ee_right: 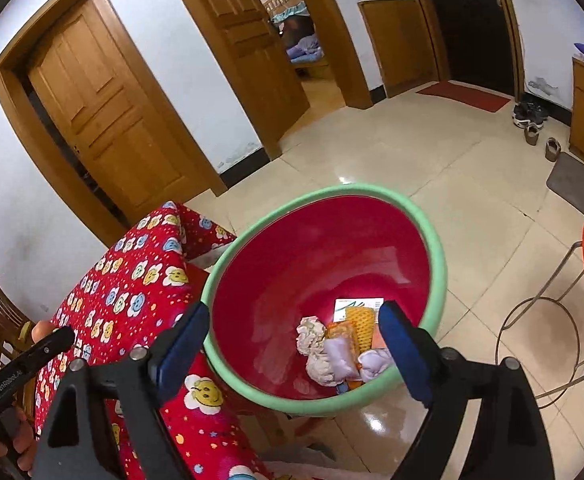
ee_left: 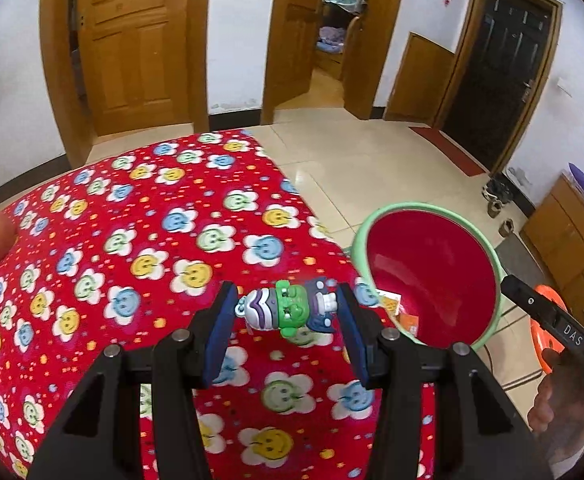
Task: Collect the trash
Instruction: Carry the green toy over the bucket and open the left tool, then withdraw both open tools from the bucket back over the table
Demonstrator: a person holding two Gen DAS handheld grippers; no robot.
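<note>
While the left tool pinches a toy figure, the right tool gapes over the basin, perhaps holding wrappers.

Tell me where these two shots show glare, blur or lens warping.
Left wrist: doorframes bow outward from the fisheye, dark vignette at the corners, a soft sheen inside the basin, the toy fairly sharp. Right wrist: bright glare spots on the floor tiles, the basin rim slightly smeared, edges curved.
</note>
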